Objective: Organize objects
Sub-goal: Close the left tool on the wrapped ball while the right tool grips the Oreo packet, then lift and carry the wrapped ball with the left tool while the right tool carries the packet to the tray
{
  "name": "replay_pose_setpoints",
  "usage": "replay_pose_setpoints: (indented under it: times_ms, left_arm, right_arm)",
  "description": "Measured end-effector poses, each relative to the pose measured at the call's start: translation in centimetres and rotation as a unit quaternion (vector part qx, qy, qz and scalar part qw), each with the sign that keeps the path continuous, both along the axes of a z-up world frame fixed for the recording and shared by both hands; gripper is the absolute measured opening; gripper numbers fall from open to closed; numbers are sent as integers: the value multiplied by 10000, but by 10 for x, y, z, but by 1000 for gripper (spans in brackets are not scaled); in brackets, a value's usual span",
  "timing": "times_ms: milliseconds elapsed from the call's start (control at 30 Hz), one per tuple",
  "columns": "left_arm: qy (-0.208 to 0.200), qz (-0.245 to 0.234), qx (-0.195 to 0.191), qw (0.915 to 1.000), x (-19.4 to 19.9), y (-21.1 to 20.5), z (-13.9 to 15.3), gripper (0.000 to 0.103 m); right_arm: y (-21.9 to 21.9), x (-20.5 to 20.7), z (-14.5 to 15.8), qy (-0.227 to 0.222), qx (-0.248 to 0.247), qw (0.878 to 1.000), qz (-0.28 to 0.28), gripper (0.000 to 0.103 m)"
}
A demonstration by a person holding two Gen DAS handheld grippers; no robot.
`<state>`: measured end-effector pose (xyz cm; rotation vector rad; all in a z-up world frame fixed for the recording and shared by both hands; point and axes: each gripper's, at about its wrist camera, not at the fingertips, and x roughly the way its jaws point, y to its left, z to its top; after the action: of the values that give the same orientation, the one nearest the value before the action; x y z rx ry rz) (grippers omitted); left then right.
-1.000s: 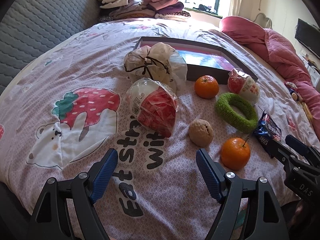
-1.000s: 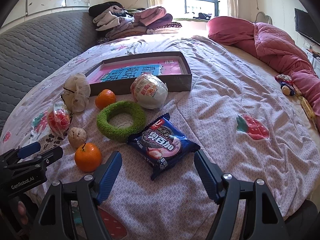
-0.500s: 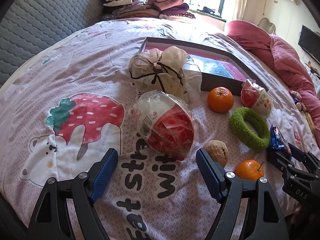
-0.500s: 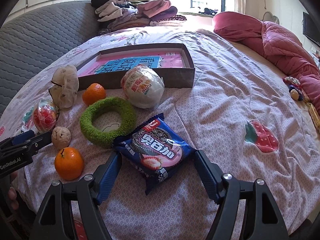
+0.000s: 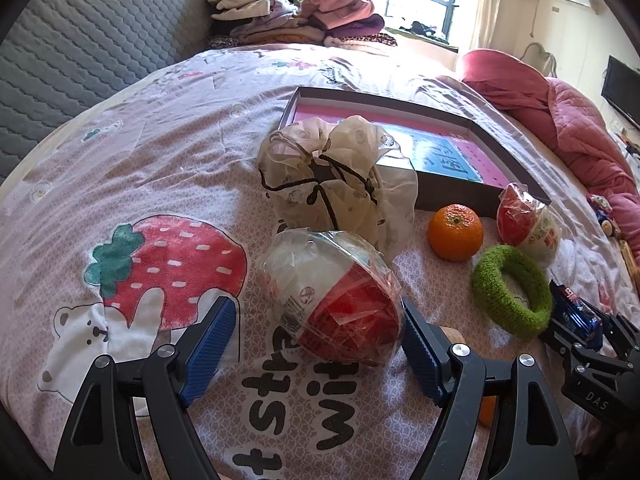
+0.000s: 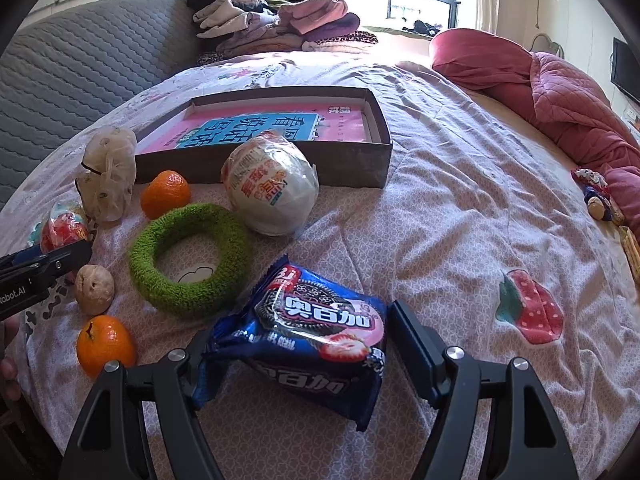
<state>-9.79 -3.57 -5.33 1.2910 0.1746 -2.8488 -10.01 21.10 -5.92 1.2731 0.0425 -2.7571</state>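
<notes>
Two oranges (image 6: 165, 195) (image 6: 105, 345) — lower left; two wrapped red-and-white balls (image 6: 271, 187) (image 6: 62, 229); one walnut (image 6: 95, 289), one green ring (image 6: 190, 256), one cookie packet (image 6: 304, 340), one drawstring pouch (image 6: 107, 174) — one box (image 6: 280, 160).

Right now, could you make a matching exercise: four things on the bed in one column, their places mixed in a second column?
1. blue cookie packet
2. red-and-white wrapped ball
3. green ring
4. walnut

a. between two oranges
b. between the open left gripper's fingers
c. between the open right gripper's fingers
d. in front of the white wrapped ball

Pairs: 1-c, 2-b, 3-d, 4-a
</notes>
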Motion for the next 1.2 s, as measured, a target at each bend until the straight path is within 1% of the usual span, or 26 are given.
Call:
replay_pose_setpoints:
  times_ms: [133, 200, 267, 300, 333, 433, 633, 900, 1200]
  left_arm:
    - [9, 14, 66, 10000, -5, -1, -2, 81]
    - [-28, 8, 73, 10000, -8, -2, -3, 80]
    - [-39, -48, 134, 9999, -9, -2, -5, 68]
    - [-35, -82, 130, 9999, -9, -1, -6, 65]
    - [-30, -108, 91, 9999, -8, 1, -6, 59]
    - [5, -183, 14, 9998, -7, 4, -7, 59]
    - [140, -292, 77, 9994, 1, 5, -4, 58]
    - [447, -360, 0, 9984, 13, 8, 10, 58]
    - [568, -379, -88, 9976, 25, 12, 20, 58]
  right_arm:
    - [5, 2, 0, 0, -72, 10000, -61, 70]
    - [5, 3, 0, 26, -72, 9999, -74, 68]
    - [5, 5, 0, 46, -79, 9999, -74, 66]
    - [5, 5, 0, 52, -66, 9999, -75, 66]
    - [5, 5, 0, 65, -86, 9999, -80, 65]
    - [7, 7, 1, 93, -97, 9999, -82, 62]
    - [13, 9, 4, 183, -261, 9994, -133, 61]
    - [18, 11, 10, 306, -374, 9986, -204, 60]
    - [8, 18, 21, 438, -383, 9983, -46, 60]
